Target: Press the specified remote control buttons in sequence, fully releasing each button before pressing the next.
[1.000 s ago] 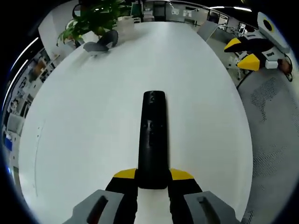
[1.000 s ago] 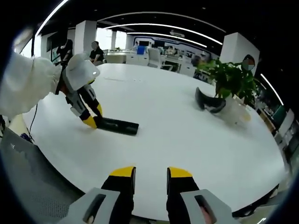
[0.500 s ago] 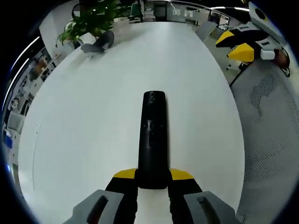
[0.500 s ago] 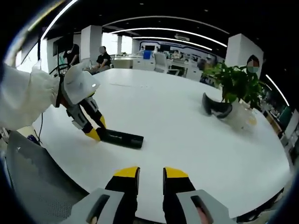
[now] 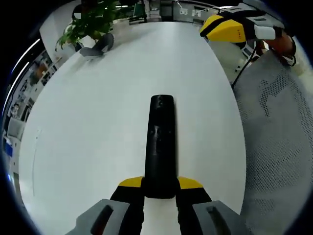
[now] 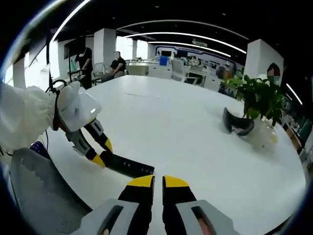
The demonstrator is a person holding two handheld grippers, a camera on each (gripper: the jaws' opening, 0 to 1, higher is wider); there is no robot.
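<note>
The left gripper (image 5: pixel 160 186) pinches the near end of the black remote control (image 5: pixel 160 142) between its yellow-tipped jaws, and the remote lies flat on the white table (image 5: pixel 98 122), running straight away from the jaws with its buttons facing up. In the right gripper view the same left gripper (image 6: pixel 101 157) reaches down at a slant from a white-sleeved arm (image 6: pixel 22 117) and grips one end of the remote control (image 6: pixel 128 166), whose other end points toward the right gripper (image 6: pixel 157 182). The right gripper's own yellow tips are nearly pressed together, with only a thin slit between them and nothing held; they sit just beside the free end of the remote, and whether they touch it cannot be told. In the left gripper view the right gripper (image 5: pixel 222 28) shows at the upper right, above the table's edge. The remote lies near the table edge on the person's side, where a grey mesh chair (image 6: pixel 34 191) stands. Beyond the remote the tabletop stretches wide and bare toward the far end, where a potted plant (image 6: pixel 260 98) and a dark headset (image 6: pixel 237 125) sit together, well apart from both grippers.
</note>
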